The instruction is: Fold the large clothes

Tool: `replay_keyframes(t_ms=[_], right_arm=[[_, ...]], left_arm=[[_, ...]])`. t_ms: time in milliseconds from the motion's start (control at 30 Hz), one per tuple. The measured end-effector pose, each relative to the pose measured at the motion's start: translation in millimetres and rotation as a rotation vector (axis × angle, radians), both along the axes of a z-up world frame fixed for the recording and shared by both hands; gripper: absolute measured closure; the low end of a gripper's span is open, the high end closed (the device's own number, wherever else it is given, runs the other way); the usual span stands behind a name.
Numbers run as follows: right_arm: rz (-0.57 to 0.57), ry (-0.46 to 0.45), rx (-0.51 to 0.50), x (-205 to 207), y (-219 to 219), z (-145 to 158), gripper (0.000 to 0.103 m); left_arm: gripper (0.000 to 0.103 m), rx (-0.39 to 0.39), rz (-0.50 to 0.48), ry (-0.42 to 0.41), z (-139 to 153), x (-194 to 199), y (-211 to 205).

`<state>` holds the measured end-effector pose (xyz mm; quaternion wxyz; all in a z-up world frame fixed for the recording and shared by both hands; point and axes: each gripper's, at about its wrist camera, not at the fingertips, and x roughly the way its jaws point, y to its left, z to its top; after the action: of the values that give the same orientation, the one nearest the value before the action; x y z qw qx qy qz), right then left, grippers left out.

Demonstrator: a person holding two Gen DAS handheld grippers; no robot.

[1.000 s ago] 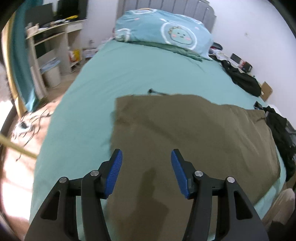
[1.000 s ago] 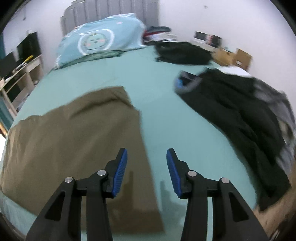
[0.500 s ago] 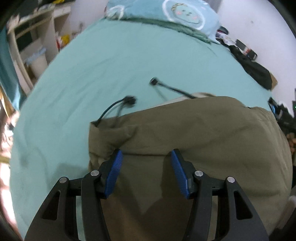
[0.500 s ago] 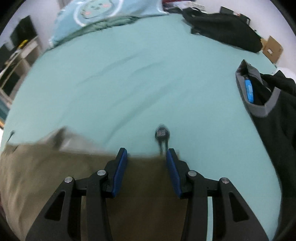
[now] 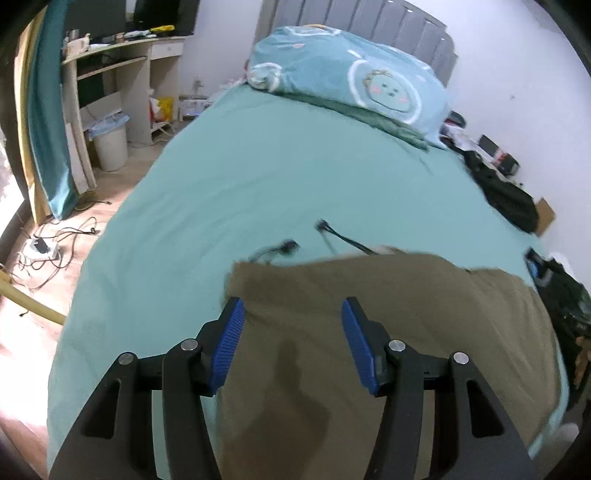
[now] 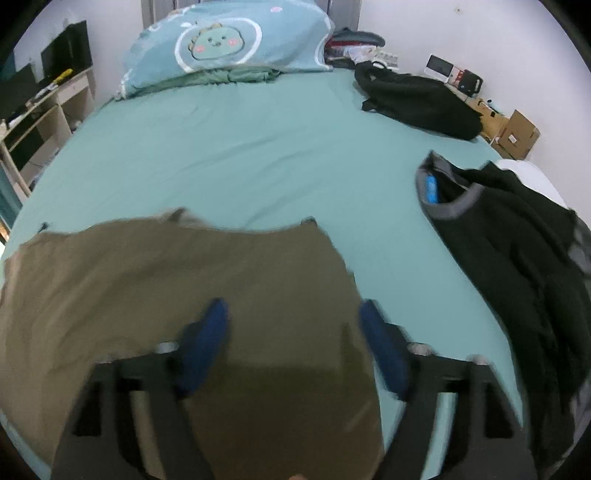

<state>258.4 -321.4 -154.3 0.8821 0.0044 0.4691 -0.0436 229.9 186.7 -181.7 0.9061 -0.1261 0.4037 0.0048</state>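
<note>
Olive-brown garment [image 5: 399, 332] lies spread flat on the near part of the bed [image 5: 277, 192], over the teal sheet; in the right wrist view the same garment [image 6: 184, 288] fills the lower left, its far edge running roughly straight across the mattress. Two dark drawcords with end tips [image 5: 325, 227] poke out from beyond the far edge onto the sheet, slightly blurred. Left hand-held gripper [image 5: 291, 339]: blue pads well apart, nothing between them, hovering above the garment's left portion, with its shadow falling on the cloth; contact with the fabric not evident. Right hand-held gripper [image 6: 291, 343]: motion-blurred, pads also spread wide and empty, positioned over the garment's right edge, the right pad [image 6: 384, 354] over the teal sheet just beside the cloth. Black clothing with a grey collar [image 6: 517, 258] lies on the right side of the bed, apart from the olive piece; another black heap [image 6: 417, 99] sits farther back near the wall. Teal cartoon-print pillow [image 5: 351, 85] rests at the head of the bed against a grey headboard [image 5: 369, 18]. Desk [image 5: 122, 51] with shelves, a white bin [image 5: 110, 147] and floor cables [image 5: 55, 243] to the left.
</note>
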Motion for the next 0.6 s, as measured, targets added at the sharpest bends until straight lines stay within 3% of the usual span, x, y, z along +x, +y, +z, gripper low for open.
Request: replay_keyframes(t_ms=[200,300,600], right_arm=[[-0.076,0.002,0.082,-63,-4,-2,0.012],[-0.134,0.019,0.159,-91,-17,-14,0.002],[-0.249,0.081,0.358,-154,-24,-48,0.002]], left_arm=[[0.042,-0.055,-0.056,0.027,-13,-47,-29],[0.038,-0.076,-0.073,0.067,-23,-68,-35],[0.036,-0.078,-0.069,0.11,-31,-116,-49]])
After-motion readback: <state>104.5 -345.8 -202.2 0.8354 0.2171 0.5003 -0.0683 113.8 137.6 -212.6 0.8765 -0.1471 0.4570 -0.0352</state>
